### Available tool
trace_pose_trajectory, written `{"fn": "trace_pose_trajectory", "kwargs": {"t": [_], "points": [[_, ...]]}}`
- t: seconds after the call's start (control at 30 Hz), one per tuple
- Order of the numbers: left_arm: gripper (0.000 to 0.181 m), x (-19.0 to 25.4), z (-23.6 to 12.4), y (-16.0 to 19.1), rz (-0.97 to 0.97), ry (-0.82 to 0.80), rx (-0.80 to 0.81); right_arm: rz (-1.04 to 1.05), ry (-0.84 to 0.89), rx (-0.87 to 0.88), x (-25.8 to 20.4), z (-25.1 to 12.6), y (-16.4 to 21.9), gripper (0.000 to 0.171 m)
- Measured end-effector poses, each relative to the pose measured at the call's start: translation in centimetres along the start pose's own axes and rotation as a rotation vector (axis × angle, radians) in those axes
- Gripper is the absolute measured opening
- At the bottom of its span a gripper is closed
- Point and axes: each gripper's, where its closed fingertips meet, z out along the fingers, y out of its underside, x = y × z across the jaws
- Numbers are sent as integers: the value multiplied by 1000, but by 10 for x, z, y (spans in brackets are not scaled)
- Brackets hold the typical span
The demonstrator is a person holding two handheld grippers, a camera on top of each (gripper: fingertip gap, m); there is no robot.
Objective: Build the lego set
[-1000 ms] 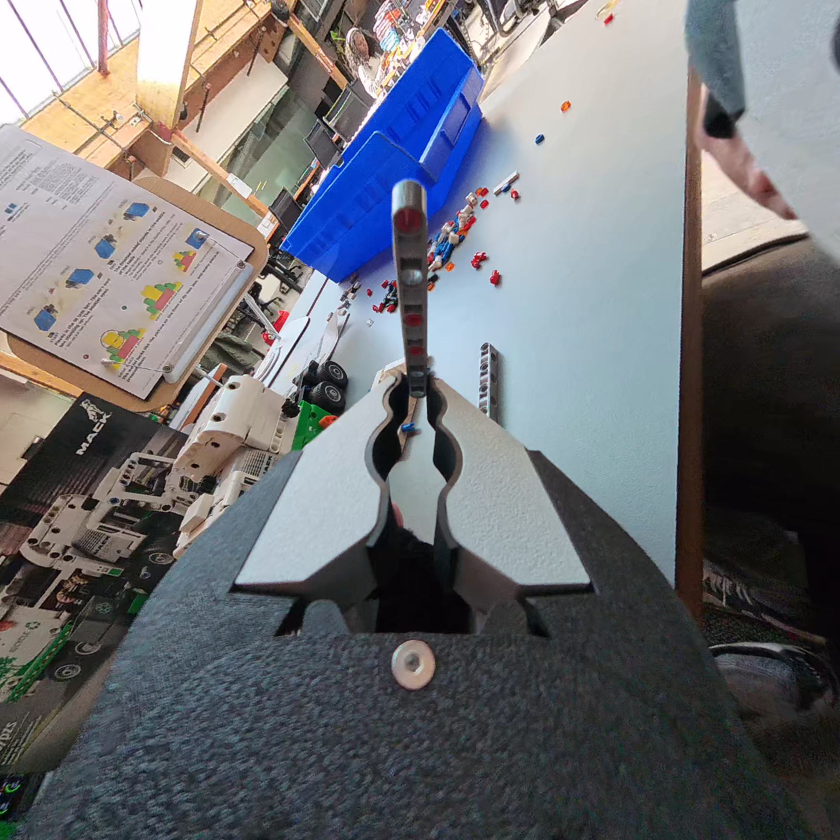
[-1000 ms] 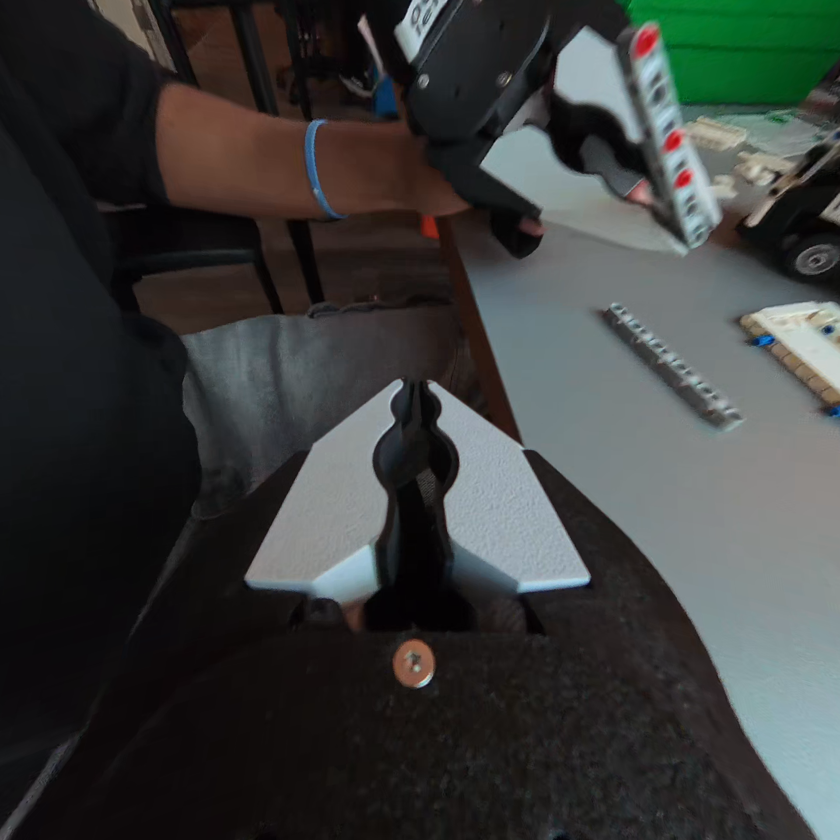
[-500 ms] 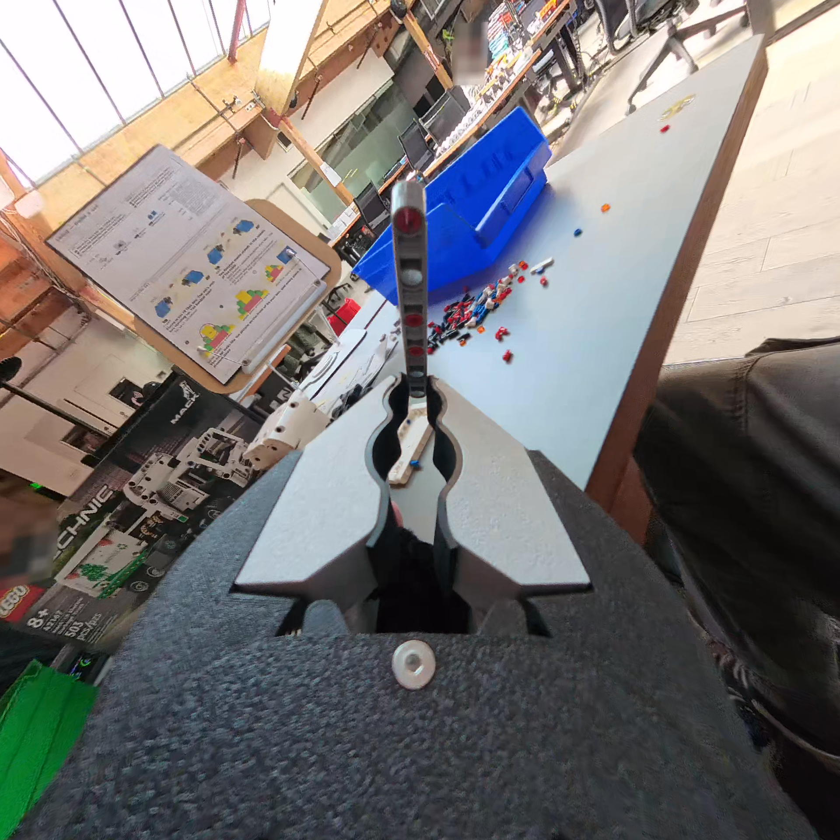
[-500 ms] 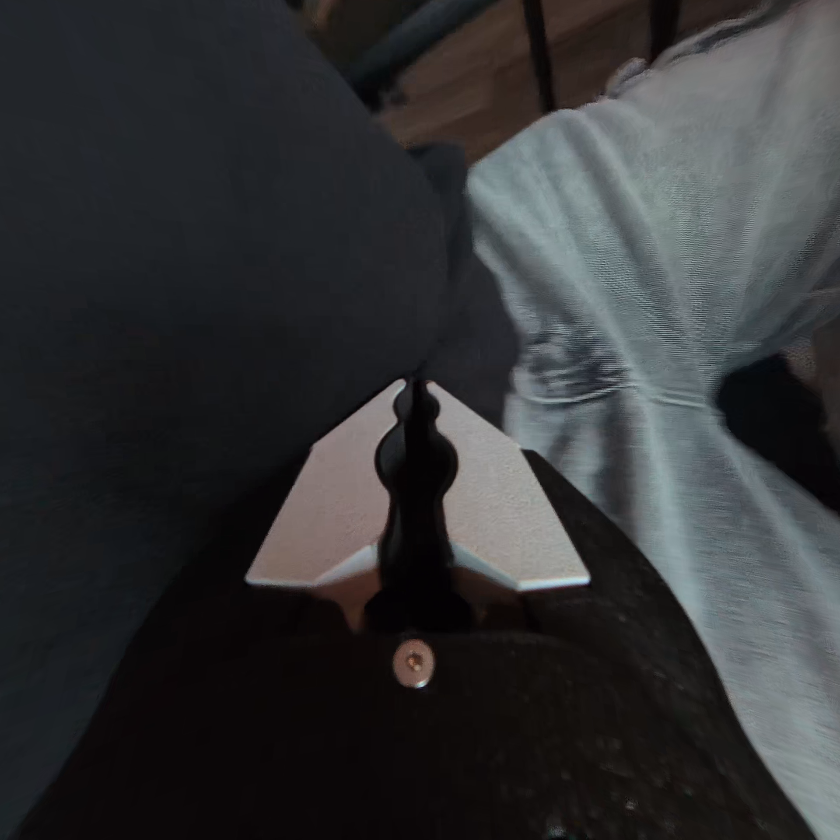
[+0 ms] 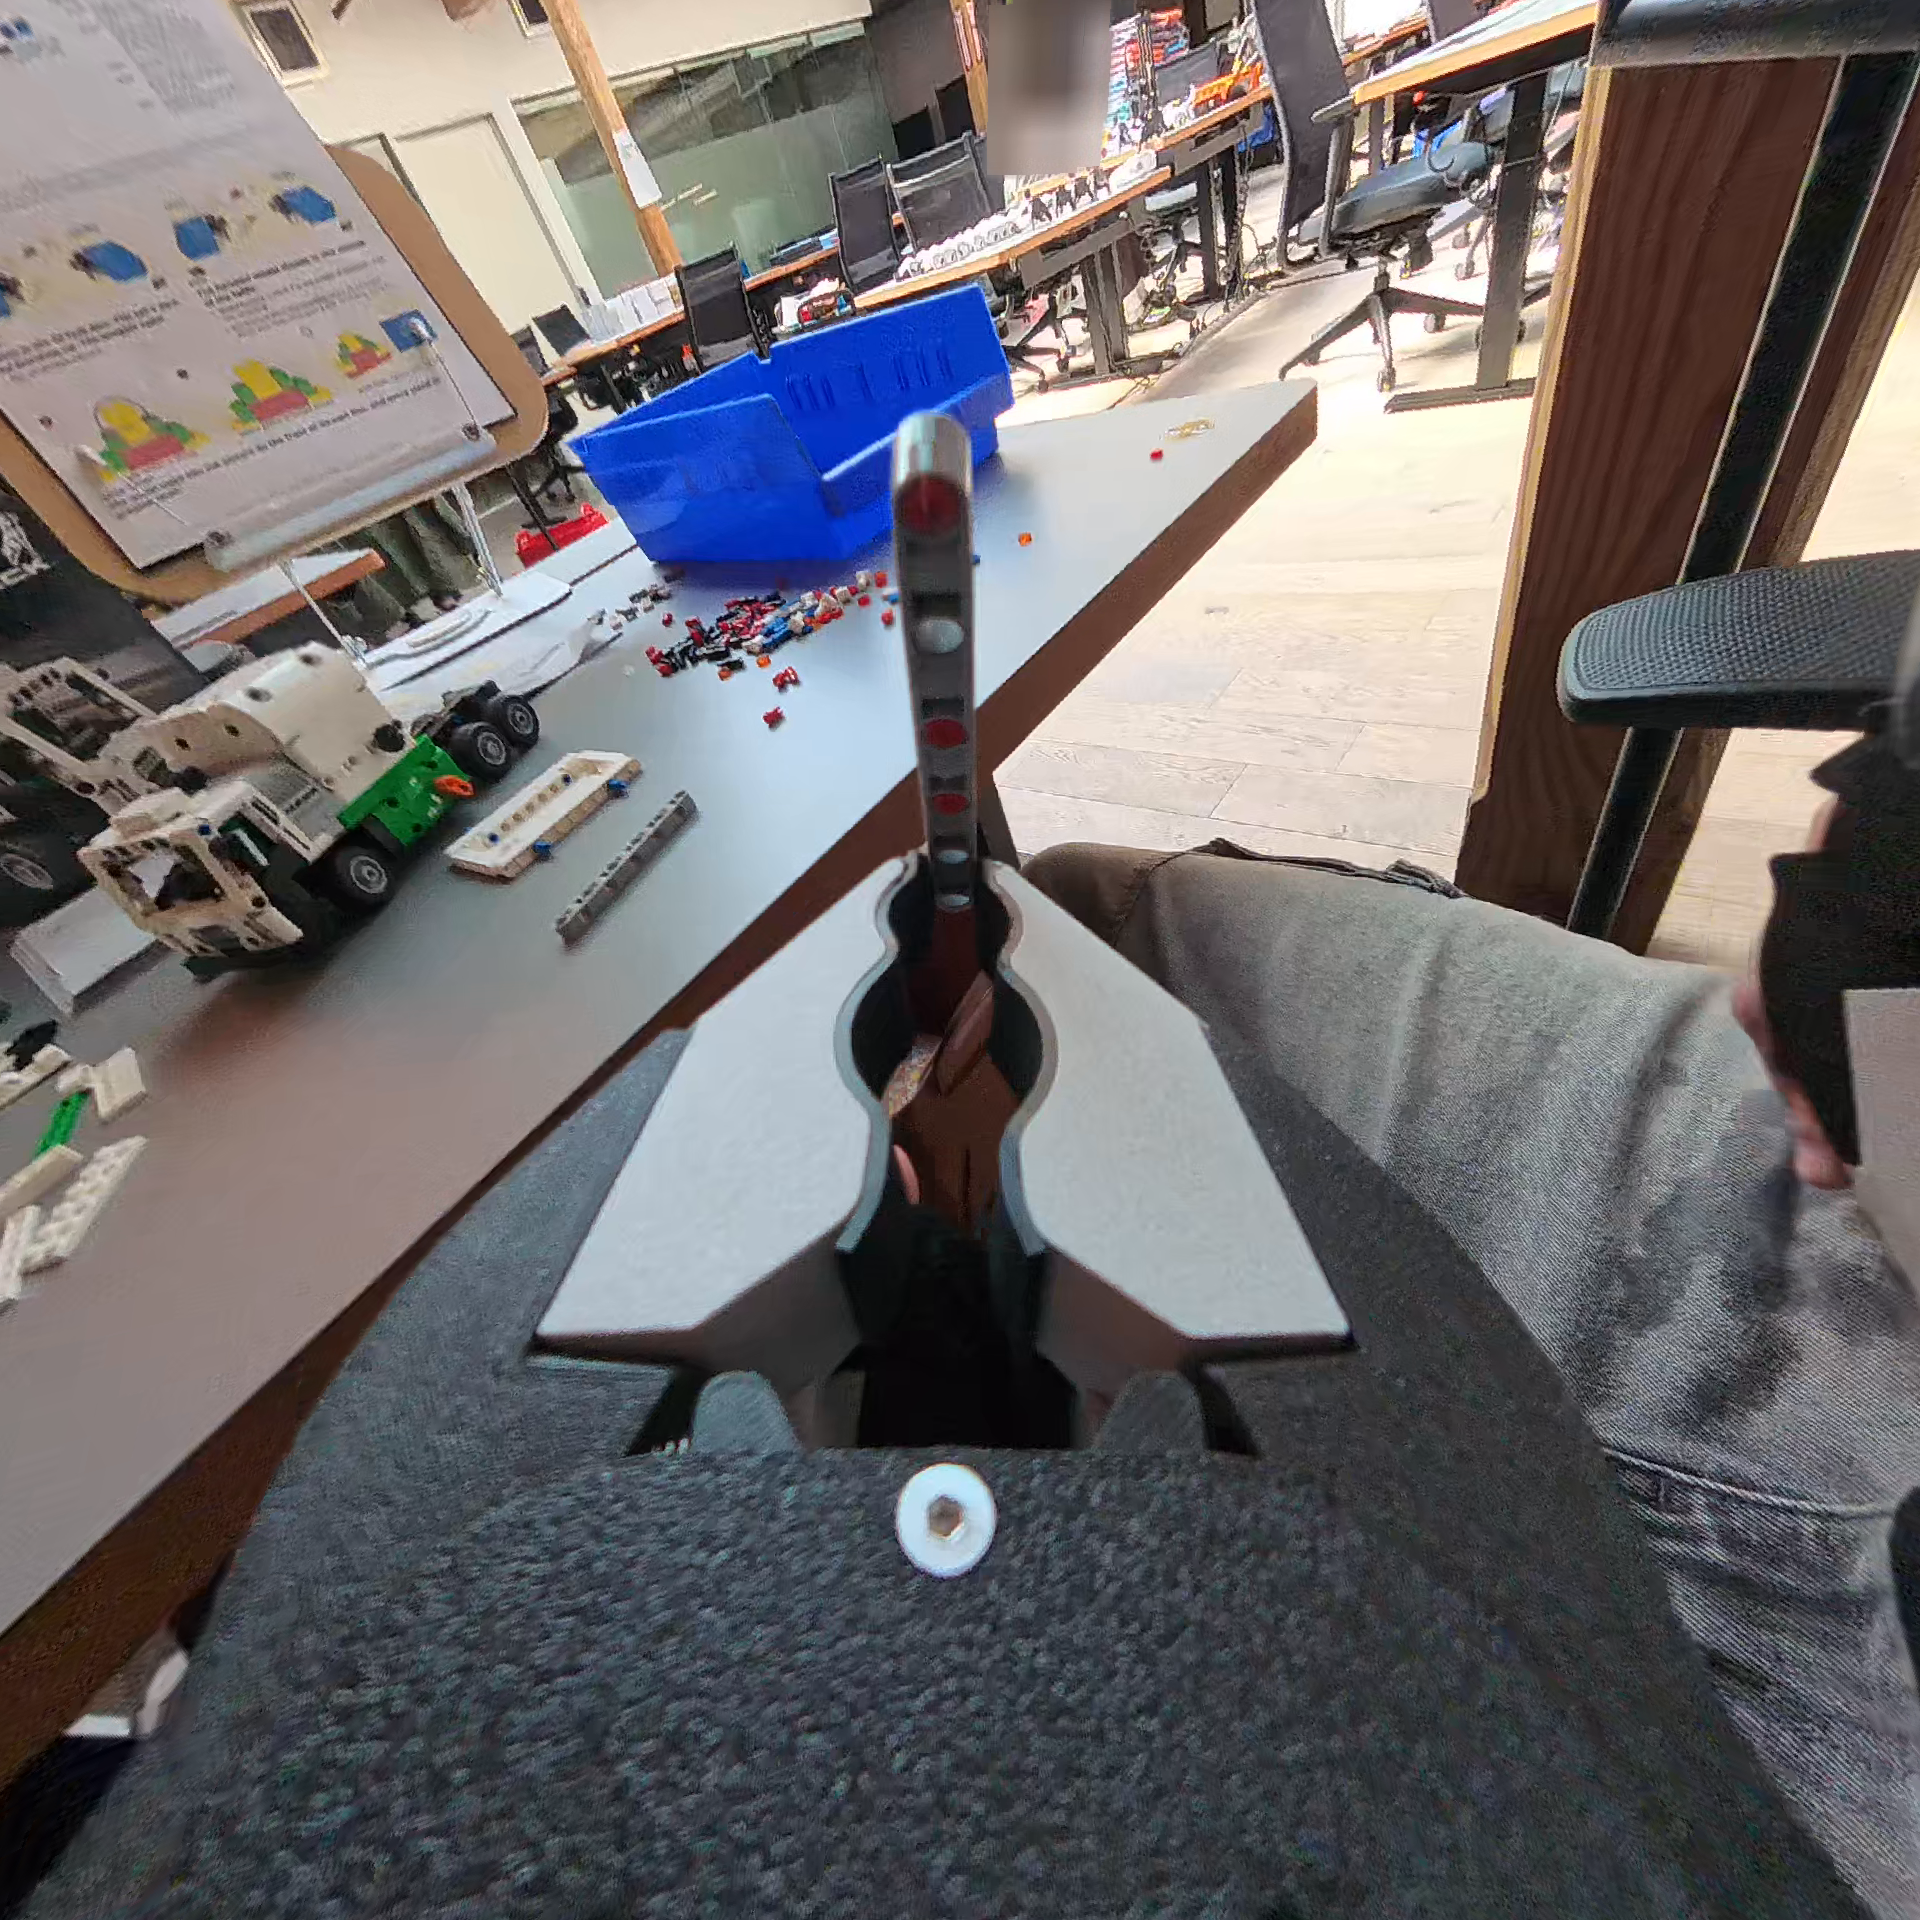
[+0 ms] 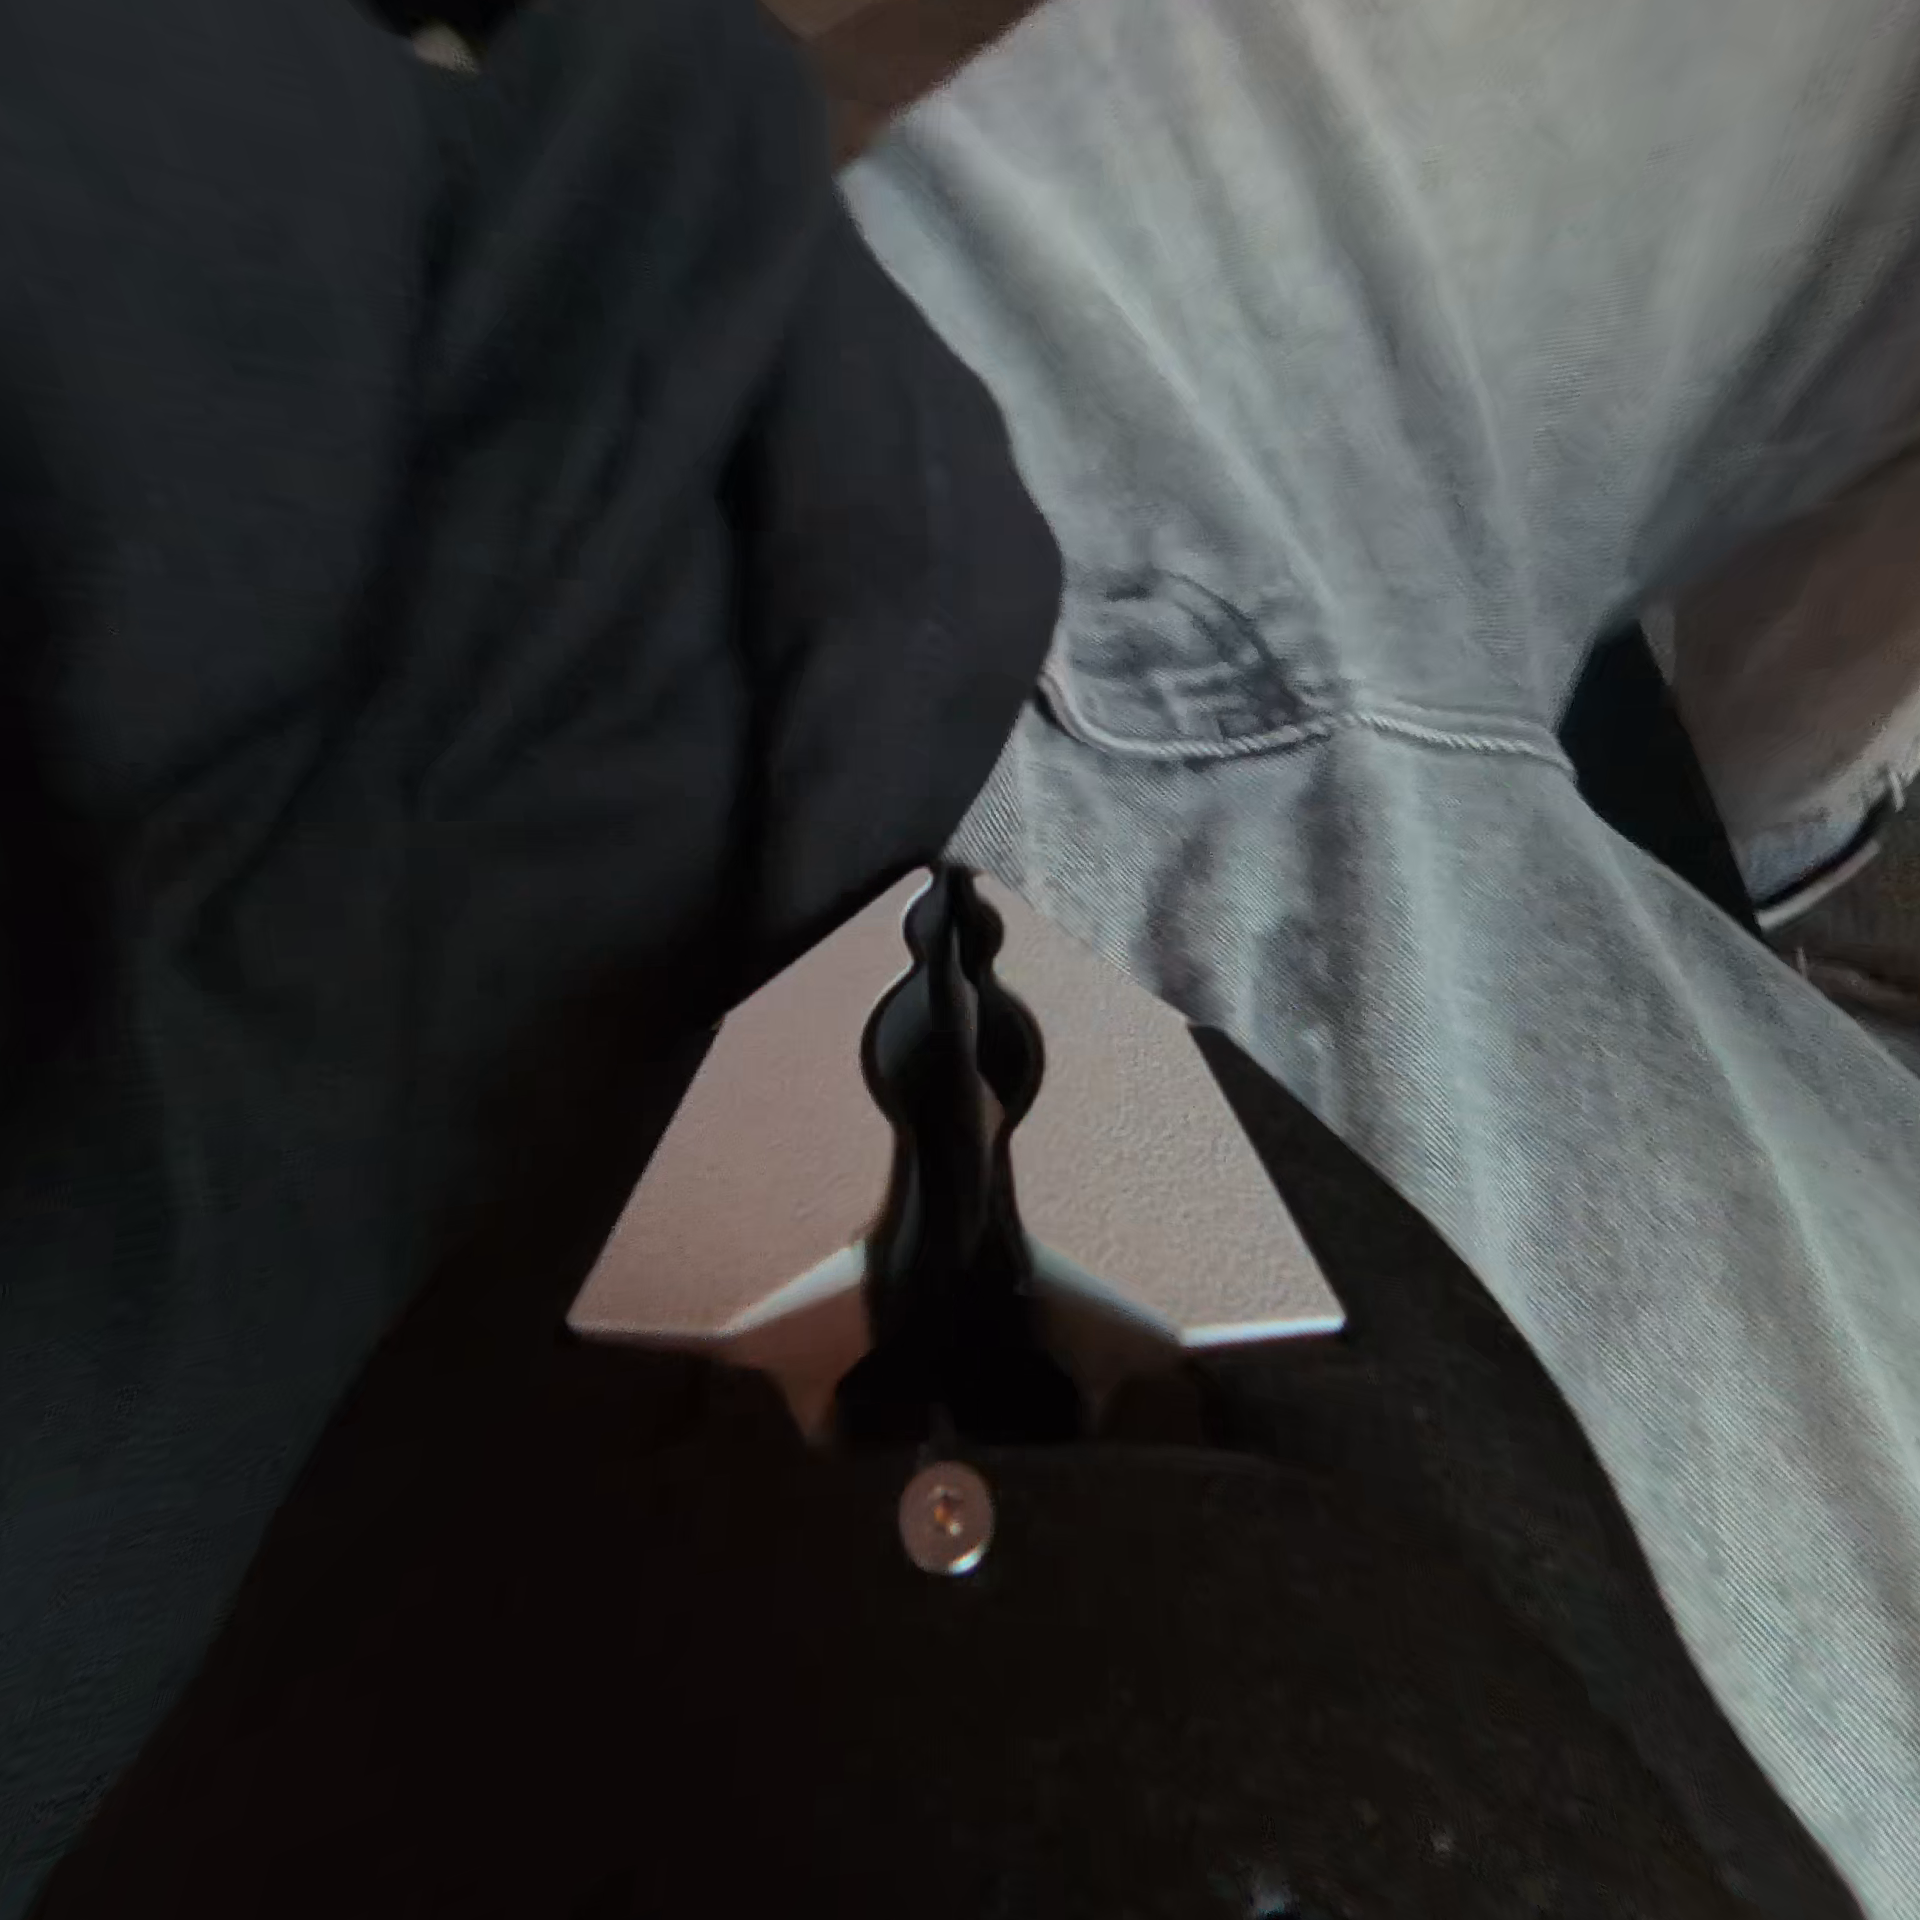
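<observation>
My left gripper [image 5: 948, 883] is shut on a long grey lego beam [image 5: 938, 665] with red pins, held upright off the table's near edge, over the person's lap. On the table a white and green lego truck [image 5: 260, 805] stands at the left. A white panel with blue pins [image 5: 545, 800] and a loose grey beam [image 5: 627, 867] lie beside it. My right gripper [image 6: 951, 883] is shut and empty, pointing at the person's dark shirt and grey jeans [image 6: 1403, 520]. It also shows at the left wrist view's right edge [image 5: 1860, 966].
A blue bin [image 5: 800, 457] stands at the table's far end with a scatter of small red, black and blue pieces [image 5: 764, 634] before it. An instruction sheet on a clipboard stand [image 5: 208, 281] rises at the left. White loose parts [image 5: 62, 1184] lie at the near left. A chair armrest [image 5: 1735, 644] is at the right.
My left gripper has swung back from the table toward the lap with the beam still in it. My right gripper has turned away from the table and dropped down against the person's clothes.
</observation>
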Motion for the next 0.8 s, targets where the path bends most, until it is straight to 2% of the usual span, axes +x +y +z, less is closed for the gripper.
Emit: {"fn": "trace_pose_trajectory", "kwargs": {"t": [0.03, 0.07, 0.1, 0.13, 0.17, 0.23, 0.33, 0.4, 0.53, 0.6, 0.7, 0.8], "points": [[5, 1, -3, 4, -16, -1, -3, -36, 16, 26, -7, 1, -3, 0], [5, 1, -7, 6, -30, -5, 0, -64, 30, 44, -15, -2, -5, 0], [5, 2, -10, 9, -51, -6, 4, -69, -36, 88, -34, -8, -12, 0], [5, 2, -12, 12, -79, -5, 11, -68, -208, 156, -70, -16, -21, 6], [5, 2, -14, 14, -104, -4, 18, -45, -304, 189, -94, -19, -26, 6], [5, 2, -16, 18, -121, -11, 26, -53, -191, 171, -94, -8, -20, 4], [5, -3, -16, 26, -81, -47, 15, 54, -258, 232, -81, -23, -26, 7], [5, -6, -16, 30, -59, -61, 8, 90, -216, 301, -56, -40, -32, 9], [5, -24, -29, 50, 26, -118, -56, 173, 107, 469, 32, -108, -36, 11], [5, -43, -37, 65, 63, -185, -94, 250, 152, 563, 60, -137, -41, 13], [6, -65, -37, 79, 96, -254, -145, 225, 260, 560, 96, -153, -42, 16], [6, -72, -28, 83, 129, -262, -165, 182, 341, 704, 132, -167, -65, 10]]}}
